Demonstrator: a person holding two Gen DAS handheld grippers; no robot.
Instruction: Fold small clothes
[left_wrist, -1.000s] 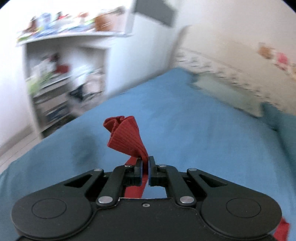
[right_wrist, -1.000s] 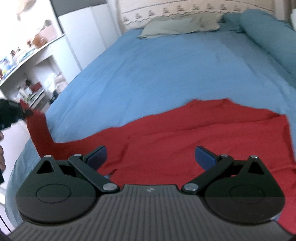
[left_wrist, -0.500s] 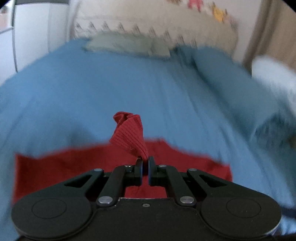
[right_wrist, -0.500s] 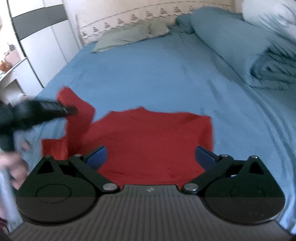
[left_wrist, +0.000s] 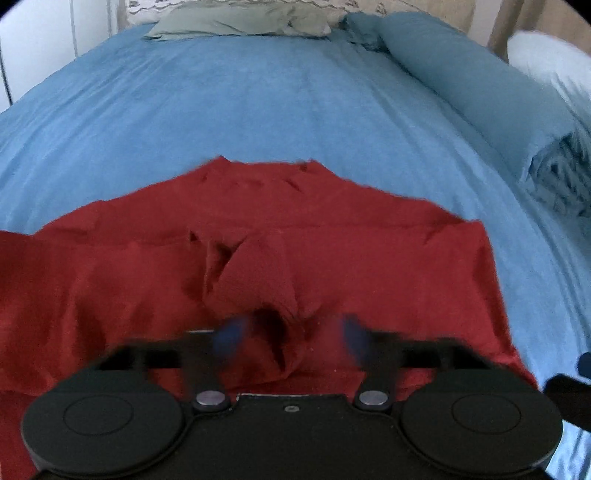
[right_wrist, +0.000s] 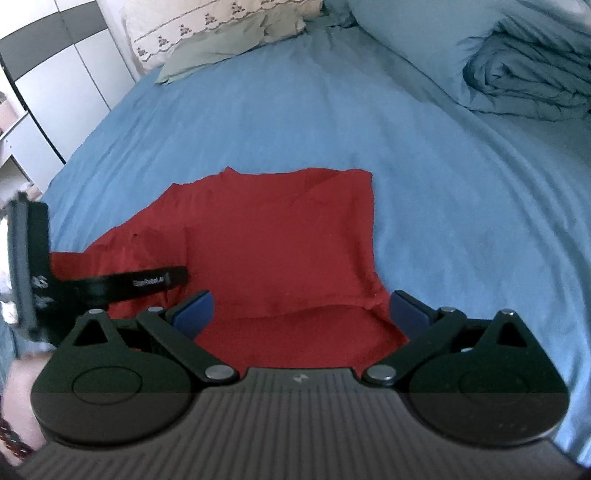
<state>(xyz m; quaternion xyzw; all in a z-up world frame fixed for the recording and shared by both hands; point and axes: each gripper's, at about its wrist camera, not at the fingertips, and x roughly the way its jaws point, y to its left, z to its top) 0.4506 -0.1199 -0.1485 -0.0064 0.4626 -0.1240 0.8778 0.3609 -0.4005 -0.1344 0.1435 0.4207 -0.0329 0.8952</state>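
I have the red shirt (right_wrist: 280, 240) lying on the blue bedsheet (right_wrist: 258, 122), near the foot of the bed and well apart from the pillow (right_wrist: 221, 48) and the folded duvet (right_wrist: 524, 88) at the far side. My left gripper (left_wrist: 291, 332) sits low over the shirt with its jaws spread; they have just been opening, and the sleeve (left_wrist: 258, 280) I carried across lies in a loose hump between the blue pads (left_wrist: 229, 332) without being pinched. I judge I brought it here so the sleeve lands on the body of the shirt rather than sticking out past the side. The pads are blurred, so how close they stand to the cloth I cannot tell exactly.

My right gripper (right_wrist: 299, 310) hangs over the near hem with its jaws wide and nothing between them; it grasps nothing. From its camera the right side of the shirt already shows a straight folded edge, which suggests that side has been turned in.

The sleeve's hump looks rumpled, not flat. I judge the next move calls for lifting the left gripper clear without snagging the cloth, then pressing the hump smooth before folding the shirt over from the hem.
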